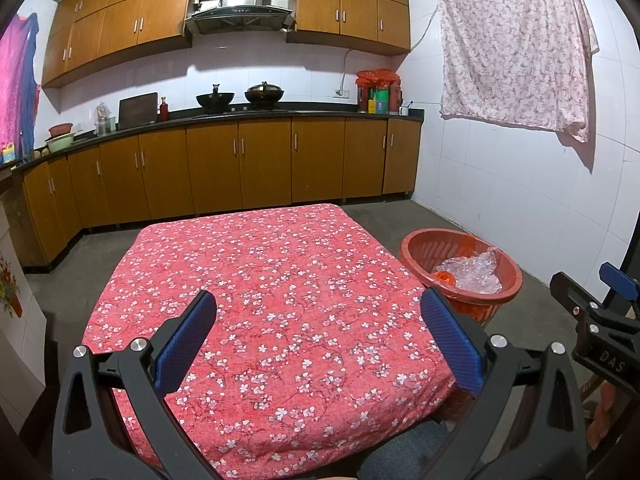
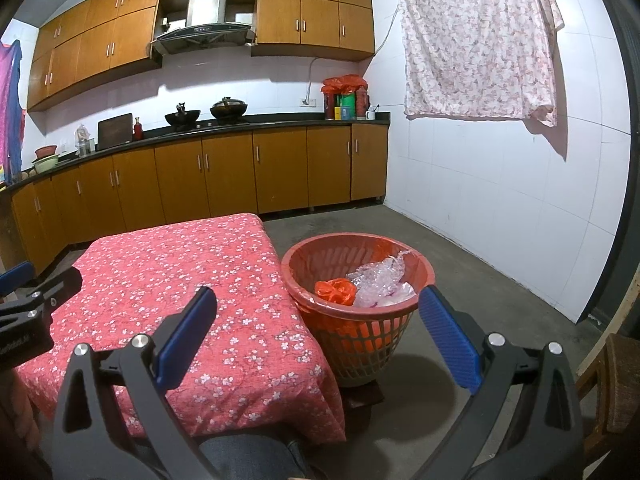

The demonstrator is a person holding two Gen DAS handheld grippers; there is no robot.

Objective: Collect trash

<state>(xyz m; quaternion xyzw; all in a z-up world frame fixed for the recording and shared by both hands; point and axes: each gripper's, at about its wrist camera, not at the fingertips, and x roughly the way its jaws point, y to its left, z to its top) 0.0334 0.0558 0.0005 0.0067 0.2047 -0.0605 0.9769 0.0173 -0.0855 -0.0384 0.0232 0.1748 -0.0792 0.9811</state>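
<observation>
Left claw (image 1: 318,344) spread wide, blue pads far apart, nothing between them; held above the near edge of the desk (image 1: 280,280), aimed across its red blossom-print cloth. Right claw (image 2: 318,342) equally wide open and empty, held off the desk's right side, looking down over the desk corner and toward the orange plastic wastebasket (image 2: 308,256). Part of the right claw's body visible at the far right of the left view, part of the left claw's body at the far left of the right view; well apart from each other.

Trash already inside the wastebasket: a crumpled clear plastic wrap (image 2: 382,280) and a scrunched orange bag (image 2: 335,291), touching each other, sitting near the rim level rather than deep down. Nothing loose visible on the cloth in either view. Judging from that, collecting appears finished or nearly so, with only a check for stray scraps remaining.

Possible trouble from here:
- Wastebasket standing just beside the desk, seemingly perched on a small dark block on the concrete floor (image 2: 460,248); a knock from the right claw could tip it and spill the contents.
- Plastic wrap piled high and springy; could unfold and slide over the rim if brushed.
- Cloth hanging loose over the desk edges; a pad snagging it could drag it sideways against the basket.
</observation>
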